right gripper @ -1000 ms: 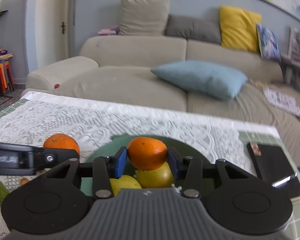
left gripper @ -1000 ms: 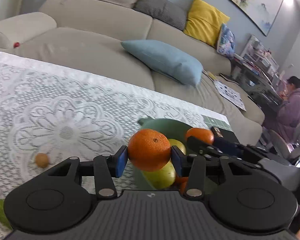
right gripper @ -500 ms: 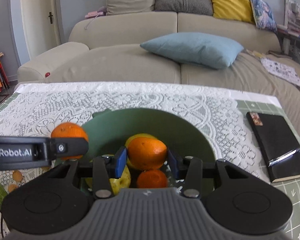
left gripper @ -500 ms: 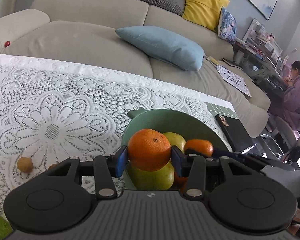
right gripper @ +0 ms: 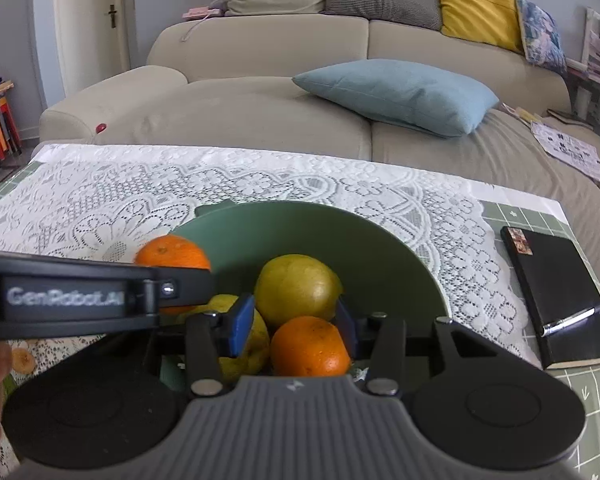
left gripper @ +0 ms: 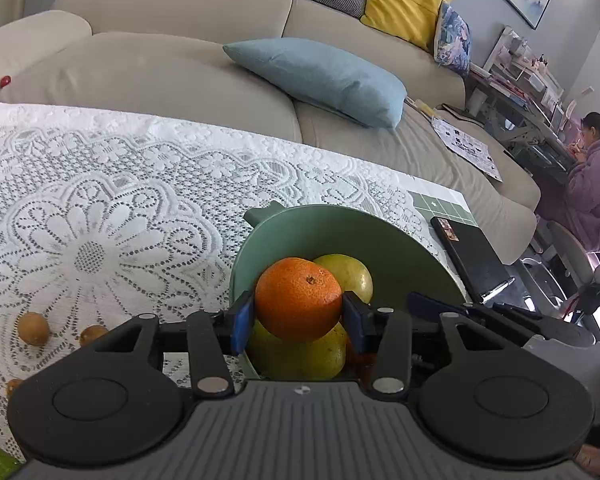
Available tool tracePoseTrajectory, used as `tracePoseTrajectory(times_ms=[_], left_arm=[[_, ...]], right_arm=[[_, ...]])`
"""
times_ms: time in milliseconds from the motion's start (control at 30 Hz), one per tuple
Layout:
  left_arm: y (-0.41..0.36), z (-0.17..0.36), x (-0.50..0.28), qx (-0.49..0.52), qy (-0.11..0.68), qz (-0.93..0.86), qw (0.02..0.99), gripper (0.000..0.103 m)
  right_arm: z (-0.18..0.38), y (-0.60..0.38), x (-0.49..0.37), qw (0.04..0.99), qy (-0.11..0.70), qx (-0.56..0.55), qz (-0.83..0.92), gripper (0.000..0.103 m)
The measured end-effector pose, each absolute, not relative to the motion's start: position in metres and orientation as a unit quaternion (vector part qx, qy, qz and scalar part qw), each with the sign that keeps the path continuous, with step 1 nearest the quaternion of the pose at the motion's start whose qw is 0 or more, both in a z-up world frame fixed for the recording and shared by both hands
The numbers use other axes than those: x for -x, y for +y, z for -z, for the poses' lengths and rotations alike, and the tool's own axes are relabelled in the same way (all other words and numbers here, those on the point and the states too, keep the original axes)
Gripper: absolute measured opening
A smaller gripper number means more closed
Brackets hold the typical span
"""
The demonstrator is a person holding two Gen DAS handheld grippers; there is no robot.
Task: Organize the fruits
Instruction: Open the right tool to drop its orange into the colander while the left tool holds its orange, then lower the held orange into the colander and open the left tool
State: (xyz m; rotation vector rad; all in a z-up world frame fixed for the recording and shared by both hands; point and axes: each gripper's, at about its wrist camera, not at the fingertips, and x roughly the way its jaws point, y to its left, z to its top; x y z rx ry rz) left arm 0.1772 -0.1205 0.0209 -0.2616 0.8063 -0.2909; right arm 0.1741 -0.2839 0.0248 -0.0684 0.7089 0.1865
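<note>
Left tool (left gripper: pixel 298 322) clamped on an orange (left gripper: pixel 298 298), poised over the green bowl (left gripper: pixel 400 248) for a drop onto the pears (left gripper: pixel 346 276). Right tool (right gripper: pixel 294 326) over the same bowl, jaws just opening, pads apparently clear of the second orange (right gripper: pixel 310 346), now settled among the fruit; contact on its far side hard to rule out. Small brown fruits (left gripper: pixel 33 328) loose on the lace cloth (left gripper: pixel 100 200) covering the tabletop. Black notebook (right gripper: pixel 560 292) at the right edge. Beige sofa (right gripper: pixel 260 92) with a blue cushion (right gripper: pixel 396 94) behind; a seated person (left gripper: pixel 592 184) far right.
</note>
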Motion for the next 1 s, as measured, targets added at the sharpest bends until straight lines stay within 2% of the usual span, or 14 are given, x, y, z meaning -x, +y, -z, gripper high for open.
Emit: tracePoseTrajectory(times_ms=[100, 400, 600, 833, 1000], left_arm=[[-0.122, -0.019, -0.180, 0.127, 0.390, 0.139, 0.901, 0.053], [-0.125, -0.016, -0.189, 0.123, 0.383, 0.126, 0.907, 0.053], [-0.119, -0.018, -0.189, 0.132, 0.378, 0.129, 0.907, 0.064], [-0.115, -0.027, -0.180, 0.132, 0.365, 0.136, 0.911, 0.064], [-0.105, -0.043, -0.164, 0.111, 0.343, 0.123, 0.925, 0.064]], right_arm=[[-0.026, -0.282, -0.172, 0.935, 0.340, 0.037, -0.092, 0.056], [-0.023, -0.280, -0.174, 0.935, 0.341, 0.043, -0.090, 0.057], [-0.022, -0.280, -0.174, 0.936, 0.339, 0.042, -0.086, 0.058], [-0.024, -0.277, -0.171, 0.938, 0.332, 0.045, -0.085, 0.059], [-0.033, -0.273, -0.164, 0.947, 0.304, 0.037, -0.094, 0.063]])
